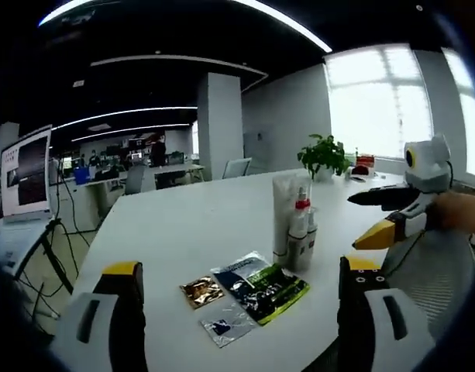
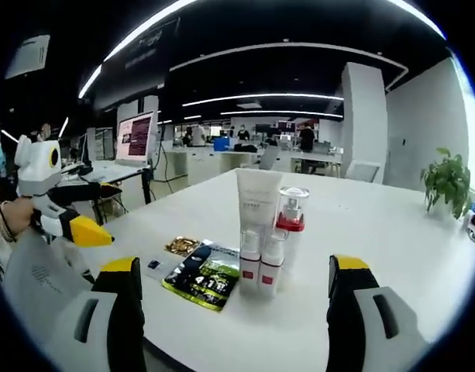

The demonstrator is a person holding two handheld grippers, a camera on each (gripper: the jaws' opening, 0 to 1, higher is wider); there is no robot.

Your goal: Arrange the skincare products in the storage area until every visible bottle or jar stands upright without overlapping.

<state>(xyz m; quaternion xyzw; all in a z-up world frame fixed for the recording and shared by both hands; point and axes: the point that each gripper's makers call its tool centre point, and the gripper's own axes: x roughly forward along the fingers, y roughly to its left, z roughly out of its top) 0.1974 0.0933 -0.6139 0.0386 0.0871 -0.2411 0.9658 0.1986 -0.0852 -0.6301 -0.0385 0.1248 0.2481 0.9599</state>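
Note:
On the white table [image 2: 376, 232] a tall white tube [image 2: 258, 198] stands upright beside a clear pump bottle with a red collar [image 2: 290, 217]. Two small bottles with red labels [image 2: 260, 267] stand in front of them. The same upright cluster [image 1: 295, 225] sits right of centre in the left gripper view. A dark green sachet [image 2: 206, 275], a gold sachet [image 2: 180, 246] and a small blue sachet [image 2: 154, 265] lie flat beside it. My left gripper [image 1: 242, 267] is open and short of the sachets. My right gripper [image 2: 234, 264] is open before the bottles. Each gripper also appears in the other view, the right gripper [image 1: 365, 217] and the left gripper [image 2: 98, 211], jaws apart.
A potted plant [image 1: 324, 155] stands at the far side of the table. A monitor on a stand [image 1: 24, 174] is off the table's left end. Office desks, chairs and people are in the background. A hand [image 1: 462, 213] holds the right gripper.

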